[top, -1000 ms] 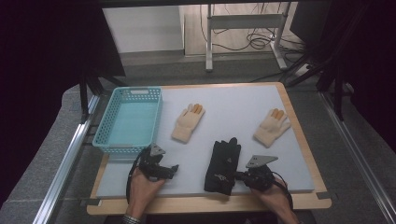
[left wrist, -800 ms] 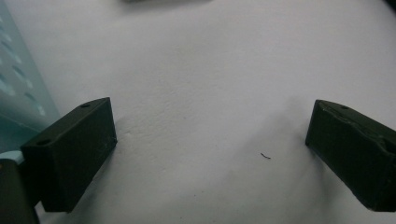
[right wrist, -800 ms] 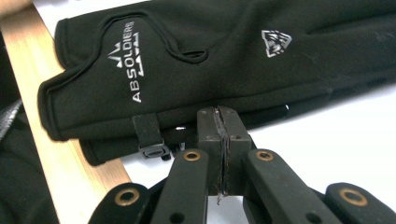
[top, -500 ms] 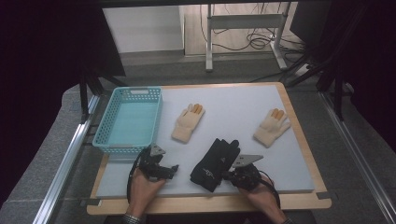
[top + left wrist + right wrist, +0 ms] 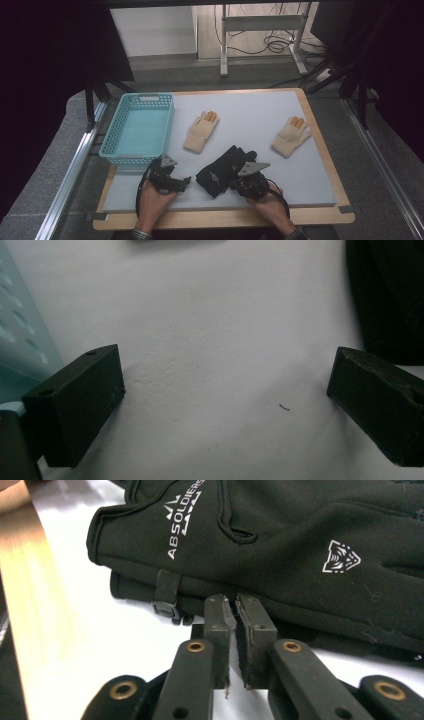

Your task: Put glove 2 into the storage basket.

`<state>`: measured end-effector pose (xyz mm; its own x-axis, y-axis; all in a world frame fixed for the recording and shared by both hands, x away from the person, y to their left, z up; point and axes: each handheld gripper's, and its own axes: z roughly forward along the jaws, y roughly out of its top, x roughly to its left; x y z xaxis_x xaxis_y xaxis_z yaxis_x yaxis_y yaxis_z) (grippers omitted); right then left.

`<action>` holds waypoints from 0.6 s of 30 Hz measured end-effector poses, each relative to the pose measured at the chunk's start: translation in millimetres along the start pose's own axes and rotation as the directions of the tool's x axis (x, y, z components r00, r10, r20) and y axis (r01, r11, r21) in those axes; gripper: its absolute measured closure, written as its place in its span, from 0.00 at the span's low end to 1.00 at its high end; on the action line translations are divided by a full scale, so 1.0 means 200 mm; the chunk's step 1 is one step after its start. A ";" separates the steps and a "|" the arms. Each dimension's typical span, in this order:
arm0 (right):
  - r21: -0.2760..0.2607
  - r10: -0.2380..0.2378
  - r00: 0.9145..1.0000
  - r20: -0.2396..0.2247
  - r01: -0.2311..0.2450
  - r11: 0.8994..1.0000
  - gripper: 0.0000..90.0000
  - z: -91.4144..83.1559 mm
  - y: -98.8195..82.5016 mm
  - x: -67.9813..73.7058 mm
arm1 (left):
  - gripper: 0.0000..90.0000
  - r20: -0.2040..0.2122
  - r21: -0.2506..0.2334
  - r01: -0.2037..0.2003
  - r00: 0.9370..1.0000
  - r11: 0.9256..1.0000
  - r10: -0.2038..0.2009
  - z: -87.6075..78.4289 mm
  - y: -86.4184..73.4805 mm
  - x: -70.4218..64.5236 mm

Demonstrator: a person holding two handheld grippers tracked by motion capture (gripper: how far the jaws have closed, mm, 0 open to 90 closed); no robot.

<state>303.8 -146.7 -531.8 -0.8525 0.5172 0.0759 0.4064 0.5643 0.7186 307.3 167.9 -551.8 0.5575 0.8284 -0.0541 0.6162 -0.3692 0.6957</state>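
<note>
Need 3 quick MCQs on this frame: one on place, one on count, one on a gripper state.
1. Where is the basket?
A. far left of the mat
B. far right of the mat
C. on the black gloves

2. How many beige gloves lie on the mat?
A. one
B. two
C. four

3. How do the left gripper's jaws stand?
A. shut on a glove
B. shut on the basket rim
C. wide open over bare mat

Key:
1 A, the high view shows it at the mat's left edge.
2 B, one beige glove mid-mat, the other beige glove to the right.
3 C, the left gripper view shows only mat between them.
</note>
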 end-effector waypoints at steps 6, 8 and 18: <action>-0.034 -0.007 0.998 0.061 0.009 0.999 0.72 -0.13 -0.01 -0.07 | 0.02 0.000 0.000 0.000 1.000 1.000 0.000 0.00 0.00 0.00; -0.046 0.018 0.996 0.092 -0.013 0.999 0.65 -0.17 -0.02 -0.11 | 0.02 0.000 0.001 0.000 1.000 1.000 0.000 0.00 0.00 0.00; -0.070 0.125 0.962 0.244 -0.111 0.991 0.27 -0.30 -0.15 -0.35 | 0.02 0.000 0.002 0.000 1.000 1.000 0.000 0.00 0.00 0.00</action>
<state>332.3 -238.0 -517.5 -0.6887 0.7250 -0.0060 0.4746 0.4571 0.7522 307.3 167.9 -551.8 0.5576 0.8283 -0.0544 0.6171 -0.3698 0.6945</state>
